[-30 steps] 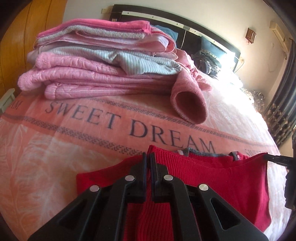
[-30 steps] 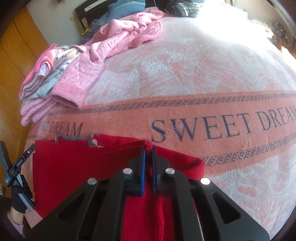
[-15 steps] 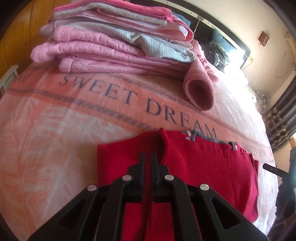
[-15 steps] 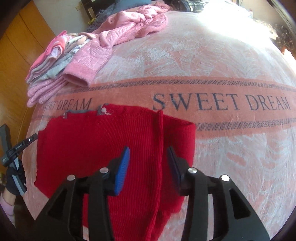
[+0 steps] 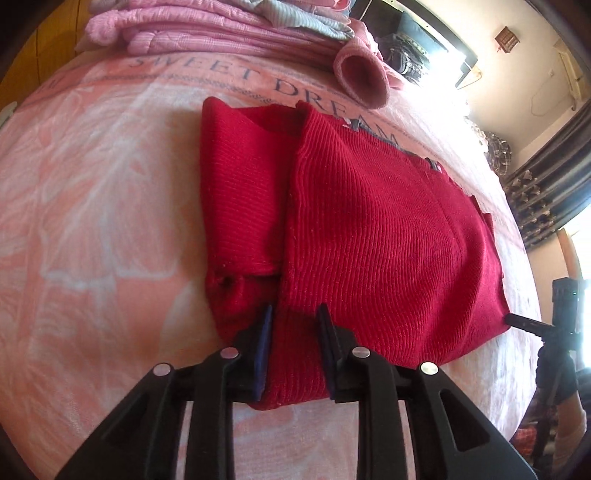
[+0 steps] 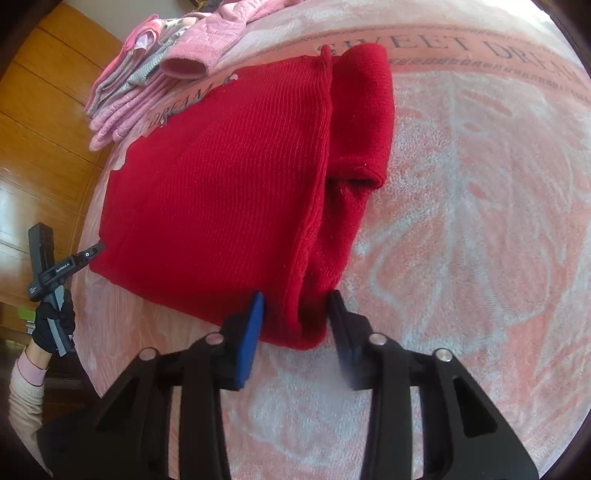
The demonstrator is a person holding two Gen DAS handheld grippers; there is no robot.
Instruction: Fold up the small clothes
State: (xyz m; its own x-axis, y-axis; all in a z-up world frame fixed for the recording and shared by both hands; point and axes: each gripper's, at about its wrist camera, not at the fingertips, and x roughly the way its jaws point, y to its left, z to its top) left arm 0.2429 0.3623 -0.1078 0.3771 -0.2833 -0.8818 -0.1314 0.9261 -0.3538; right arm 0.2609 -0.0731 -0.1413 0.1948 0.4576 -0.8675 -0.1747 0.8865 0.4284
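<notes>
A red knit sweater (image 5: 369,229) lies flat on the pink bedspread (image 5: 92,184), with a narrow side panel folded in along its left edge. My left gripper (image 5: 294,328) is open, and its fingers straddle the sweater's near hem without pinching it. In the right wrist view the same sweater (image 6: 221,184) shows a folded sleeve on its right side. My right gripper (image 6: 295,310) is open around the near corner of the hem. A gloved hand (image 6: 51,325) holds the left gripper at the sweater's left corner.
A pile of folded pink and grey clothes (image 5: 221,33) sits at the far side of the bed, also in the right wrist view (image 6: 147,74). A wooden wardrobe (image 6: 44,110) stands beside the bed. Curtains (image 5: 546,192) hang at the right.
Both grippers were shut on the sweater a second ago. The right one opened first, then the left. Both have drawn back toward the near hem, leaving the sweater flat.
</notes>
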